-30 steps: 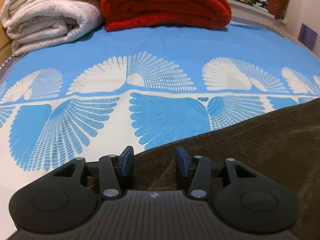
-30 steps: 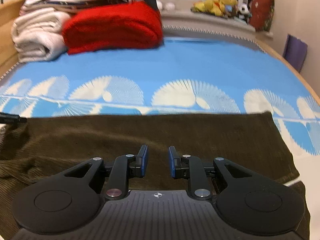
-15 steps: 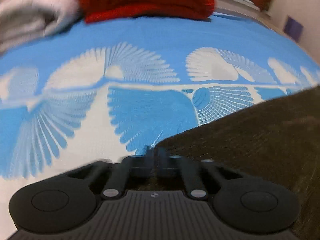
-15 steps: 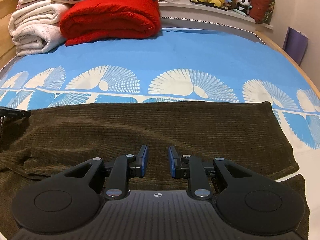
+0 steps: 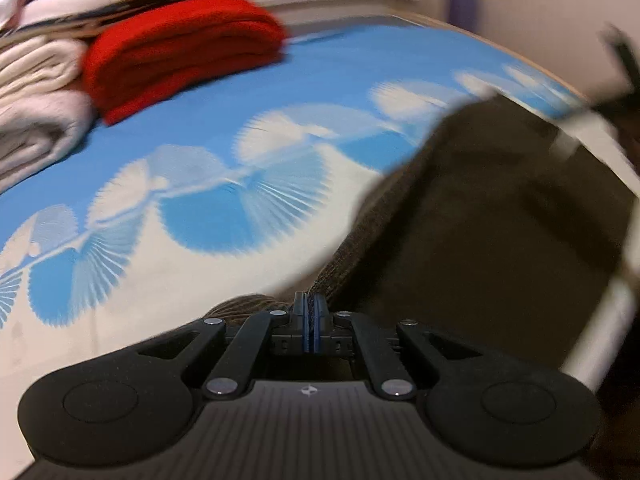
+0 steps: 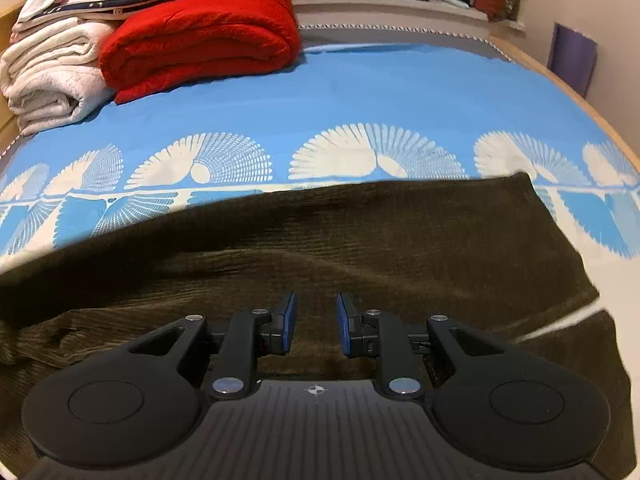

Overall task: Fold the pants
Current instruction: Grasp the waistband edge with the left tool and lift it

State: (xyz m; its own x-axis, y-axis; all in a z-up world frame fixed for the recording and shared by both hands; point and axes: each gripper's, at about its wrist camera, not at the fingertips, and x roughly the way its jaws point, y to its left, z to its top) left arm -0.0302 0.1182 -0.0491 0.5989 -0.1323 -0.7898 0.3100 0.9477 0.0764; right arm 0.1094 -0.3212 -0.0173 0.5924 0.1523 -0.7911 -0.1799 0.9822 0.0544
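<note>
Since a second ago: left gripper (image 5: 309,312) closed from half open, jaws now pinched on the edge of the brown corduroy pants (image 5: 480,216), cloth lifted off the bed (image 5: 328,64) and swung across, view blurred. Right gripper (image 6: 315,322) unmoved, jaws partly apart with nothing between them, poised above the pants (image 6: 360,232) spread over the blue fan-patterned sheet. Behind, a folded red blanket (image 6: 200,36) beside pale blankets (image 6: 48,76). No readable writing, no containers.

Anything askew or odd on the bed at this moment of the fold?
Nothing damaged or spilled. The dark olive corduroy pants lie rumpled, with a raised ridge across the middle; their left end is lifted off the blue fan-patterned bedsheet, pinched in the shut left hand-held gripper.
</note>
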